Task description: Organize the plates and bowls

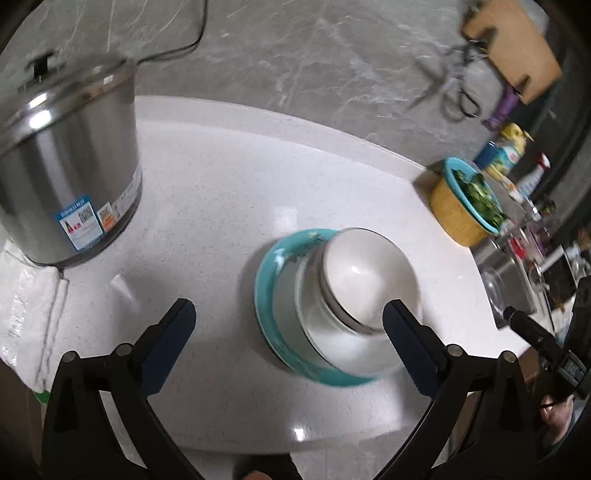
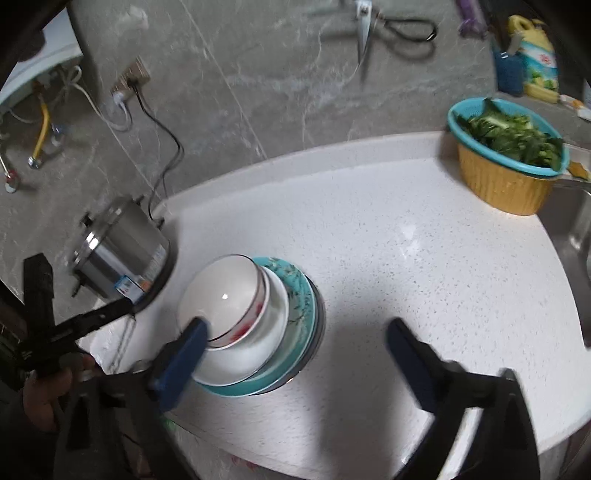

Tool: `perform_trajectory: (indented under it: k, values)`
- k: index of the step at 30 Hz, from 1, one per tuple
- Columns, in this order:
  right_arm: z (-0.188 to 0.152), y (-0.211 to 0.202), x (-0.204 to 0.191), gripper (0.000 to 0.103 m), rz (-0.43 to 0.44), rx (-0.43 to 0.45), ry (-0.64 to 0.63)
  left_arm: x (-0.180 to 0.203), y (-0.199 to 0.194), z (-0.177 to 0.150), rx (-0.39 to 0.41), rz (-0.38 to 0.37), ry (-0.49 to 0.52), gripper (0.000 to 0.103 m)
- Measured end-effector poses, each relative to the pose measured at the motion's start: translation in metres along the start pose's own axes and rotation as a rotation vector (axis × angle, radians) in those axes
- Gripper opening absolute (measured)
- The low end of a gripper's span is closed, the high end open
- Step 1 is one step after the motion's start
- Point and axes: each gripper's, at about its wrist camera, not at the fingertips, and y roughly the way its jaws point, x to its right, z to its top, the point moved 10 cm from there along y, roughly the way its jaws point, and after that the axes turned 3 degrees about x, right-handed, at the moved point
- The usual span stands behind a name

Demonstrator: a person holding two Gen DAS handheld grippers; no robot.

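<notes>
A stack stands on the white counter: a teal plate [image 1: 269,295] at the bottom, a white bowl [image 1: 325,336] on it, and a smaller white bowl [image 1: 362,277] with a red pattern on top. The same stack shows in the right wrist view: teal plate [image 2: 301,295], white bowl [image 2: 273,321], top bowl [image 2: 225,291]. My left gripper [image 1: 288,317] is open and empty, its right finger in front of the stack. My right gripper [image 2: 295,336] is open and empty, with the stack by its left finger.
A steel pot [image 1: 66,166] with a lid stands at the left, its cord running to a wall socket [image 2: 129,83]. A yellow basket with a teal colander of greens [image 2: 509,158] sits at the right by the sink [image 2: 576,229]. Scissors [image 2: 388,33] hang on the wall.
</notes>
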Motion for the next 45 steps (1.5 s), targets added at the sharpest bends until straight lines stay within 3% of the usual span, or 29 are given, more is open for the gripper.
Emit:
perform_trajectory:
  k: [2, 7, 14, 18, 21, 24, 28, 31, 36, 39, 45]
  values:
    - [-0.015, -0.014, -0.006, 0.103, -0.019, 0.010, 0.019, 0.014, -0.024, -0.005, 0.052, 0.002, 0.062, 0.103]
    - [-0.043, -0.048, -0.017, 0.103, -0.088, 0.028, 0.069, 0.051, -0.068, -0.026, 0.067, -0.063, 0.171, 0.103]
    - [-0.042, -0.094, -0.040, 0.103, -0.200, 0.130, 0.052, 0.065, -0.105, -0.036, 0.069, -0.093, 0.226, 0.103]
    - [-0.036, -0.104, -0.050, 0.103, -0.268, 0.163, 0.057, 0.052, -0.107, -0.032, 0.035, -0.037, 0.242, 0.103]
    - [-0.029, -0.104, -0.060, 0.103, -0.313, 0.200, 0.076, 0.043, -0.103, -0.025, 0.020, -0.106, 0.242, 0.103]
    - [-0.027, -0.098, -0.073, 0.103, -0.354, 0.209, 0.105, 0.033, -0.097, -0.015, 0.019, -0.107, 0.296, 0.103]
    - [-0.020, -0.091, -0.094, 0.103, -0.419, 0.245, 0.110, 0.032, -0.098, -0.005, 0.027, -0.197, 0.398, 0.103]
    - [-0.016, -0.081, -0.100, 0.103, -0.462, 0.256, 0.131, 0.029, -0.094, 0.002, 0.039, -0.212, 0.461, 0.103]
    - [-0.012, -0.059, -0.095, 0.103, -0.488, 0.242, 0.207, 0.021, -0.080, 0.014, -0.004, -0.255, 0.457, 0.103]
    - [-0.013, -0.050, -0.099, 0.103, -0.509, 0.221, 0.218, 0.012, -0.069, 0.021, -0.027, -0.237, 0.423, 0.103]
    - [-0.016, -0.054, -0.096, 0.103, -0.560, 0.197, 0.201, 0.010, -0.054, 0.025, -0.013, -0.080, 0.476, 0.103]
